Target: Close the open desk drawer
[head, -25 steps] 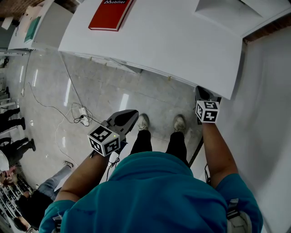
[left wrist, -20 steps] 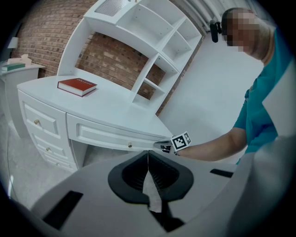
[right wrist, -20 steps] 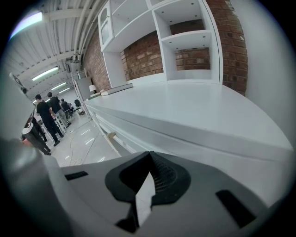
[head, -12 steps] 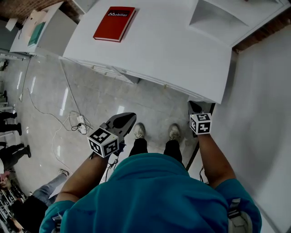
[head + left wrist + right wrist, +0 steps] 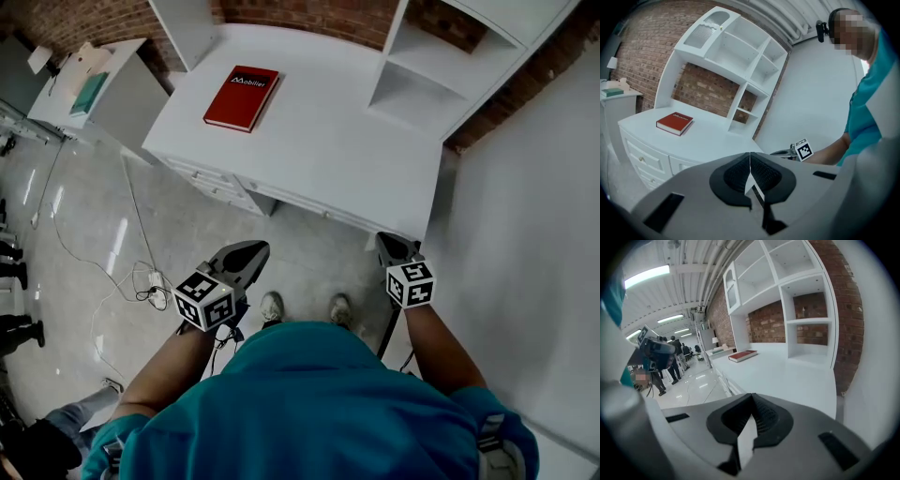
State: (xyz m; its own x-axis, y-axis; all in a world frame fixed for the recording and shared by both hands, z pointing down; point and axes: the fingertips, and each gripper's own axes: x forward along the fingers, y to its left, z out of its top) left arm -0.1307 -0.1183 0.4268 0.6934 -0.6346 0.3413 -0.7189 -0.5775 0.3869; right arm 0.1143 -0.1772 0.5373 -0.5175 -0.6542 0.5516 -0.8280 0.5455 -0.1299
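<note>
The white desk stands ahead of me, with a red book lying on its left part. Its drawer fronts line the front edge at the left; in the left gripper view the drawer fronts look flush, and I cannot tell whether one stands open. My left gripper hangs shut over the floor, short of the desk and touching nothing. The right gripper is shut too, just below the desk's front right corner. Each gripper view shows its own jaws meeting: left gripper, right gripper.
A white shelf unit sits on the desk against a brick wall. A white wall runs along the right. At far left stands a side cabinet. Cables lie on the shiny floor, and people stand in the distance.
The desk has slid up and away in the head view, so more of its top and shelves show. Both grippers now sit farther from the desk edge, still shut.
</note>
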